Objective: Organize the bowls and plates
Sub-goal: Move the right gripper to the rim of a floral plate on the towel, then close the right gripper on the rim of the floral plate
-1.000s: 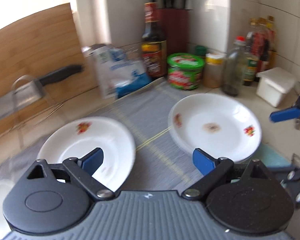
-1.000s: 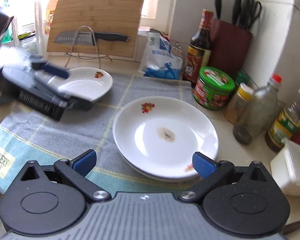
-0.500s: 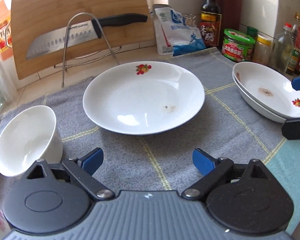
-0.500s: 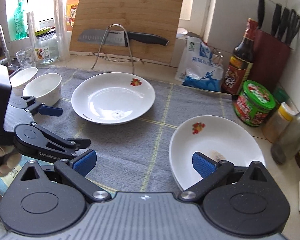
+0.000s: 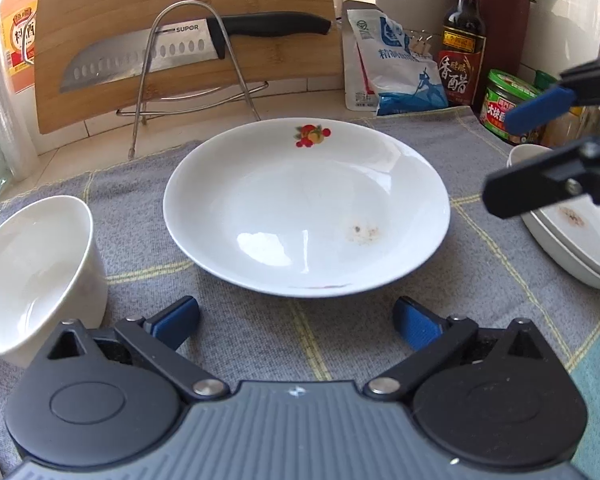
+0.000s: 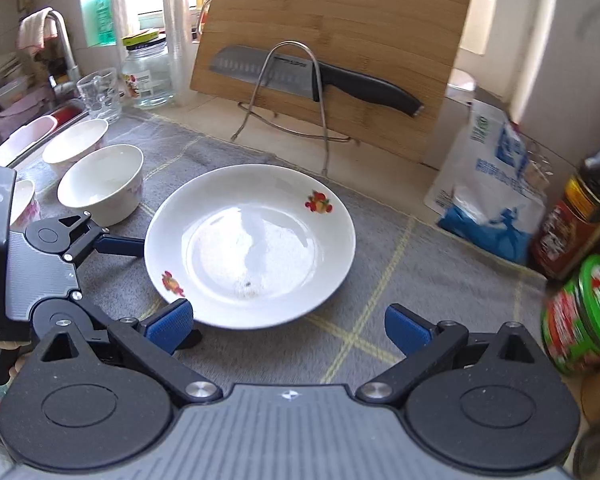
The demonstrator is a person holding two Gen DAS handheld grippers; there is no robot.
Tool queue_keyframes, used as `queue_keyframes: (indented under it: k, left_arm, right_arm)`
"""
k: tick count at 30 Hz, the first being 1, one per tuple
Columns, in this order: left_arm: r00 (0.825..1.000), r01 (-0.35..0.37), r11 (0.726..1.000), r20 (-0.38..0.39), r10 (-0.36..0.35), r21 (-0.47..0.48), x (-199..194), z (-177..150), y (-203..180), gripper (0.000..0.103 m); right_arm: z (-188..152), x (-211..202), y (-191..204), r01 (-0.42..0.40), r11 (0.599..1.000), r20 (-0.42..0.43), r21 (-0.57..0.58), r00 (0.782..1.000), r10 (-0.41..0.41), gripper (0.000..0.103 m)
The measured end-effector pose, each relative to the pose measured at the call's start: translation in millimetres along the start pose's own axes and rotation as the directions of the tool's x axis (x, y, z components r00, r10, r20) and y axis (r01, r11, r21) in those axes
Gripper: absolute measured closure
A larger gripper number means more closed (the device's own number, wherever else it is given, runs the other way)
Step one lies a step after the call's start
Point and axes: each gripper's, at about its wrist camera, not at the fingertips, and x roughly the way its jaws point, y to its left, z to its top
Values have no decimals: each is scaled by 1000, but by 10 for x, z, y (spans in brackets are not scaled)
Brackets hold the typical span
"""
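A white plate (image 5: pixel 306 208) (image 6: pixel 252 244) with fruit prints lies flat on the grey mat (image 5: pixel 260 332). My left gripper (image 5: pixel 298 322) (image 6: pixel 160 292) sits low at the plate's near rim. Its jaws are opening and nothing is pressed between them. My right gripper (image 6: pixel 288 328) (image 5: pixel 500 158) hovers open and empty over the mat, just off the plate's other side. A stack of two like plates (image 5: pixel 572 248) sits at the right edge of the left wrist view. One white bowl (image 5: pixel 32 272) (image 6: pixel 100 188) stands left of the plate, with two more bowls (image 6: pixel 76 148) behind it.
A cutting board (image 6: pixel 332 48) leans at the back with a knife (image 5: pixel 196 48) on a wire stand. A salt bag (image 5: pixel 392 72), a vinegar bottle (image 5: pixel 462 40) and a green-lidded jar (image 6: pixel 580 316) crowd the right. A glass jar (image 6: pixel 146 72), a tumbler and the sink tap stand far left.
My right gripper has swung left from the plate stack to face the single plate. My left gripper has dropped closer to that plate, which lay tilted at its finger and now rests on the mat.
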Motion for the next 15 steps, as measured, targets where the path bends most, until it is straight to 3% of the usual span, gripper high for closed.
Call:
queue_keyframes:
  k: [8,15]
  left_arm:
    - [999,-21,999,33,22,-27,26,0,-5,0]
    - [1000,-21,1000,21,21,-20,39,41,-20,0]
  right_arm:
    - [323,426,-263,-124,992,-50,-40,991,122,0]
    - [442,766,-411,-219,975,-119,-37,970,214,0]
